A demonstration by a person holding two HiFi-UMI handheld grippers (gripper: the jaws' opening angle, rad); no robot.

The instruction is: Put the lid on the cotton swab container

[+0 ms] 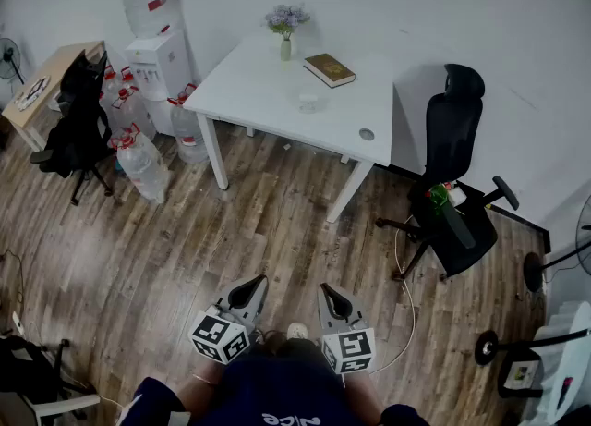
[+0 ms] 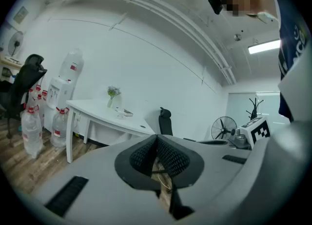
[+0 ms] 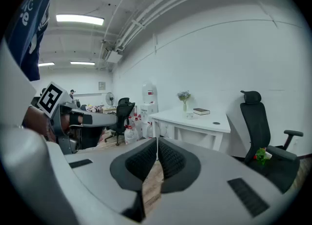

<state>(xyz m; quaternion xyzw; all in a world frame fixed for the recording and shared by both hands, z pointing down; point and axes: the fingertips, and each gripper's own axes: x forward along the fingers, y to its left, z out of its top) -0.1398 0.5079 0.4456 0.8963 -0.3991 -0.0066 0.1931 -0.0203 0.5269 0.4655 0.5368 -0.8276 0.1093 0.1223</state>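
Left gripper [image 2: 157, 137]: your fingers are pressed together, nothing between them.
Right gripper [image 3: 157, 142]: your fingers are closed too, empty.
Cotton swab container [image 1: 311, 101]: far off on the white surface [image 1: 249, 87] near the book [image 1: 329, 69]; too small to tell whether it's covered.

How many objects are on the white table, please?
3: a flower vase at the far edge, a book right of it, a small clear container nearer the camera. Nothing seems hidden.
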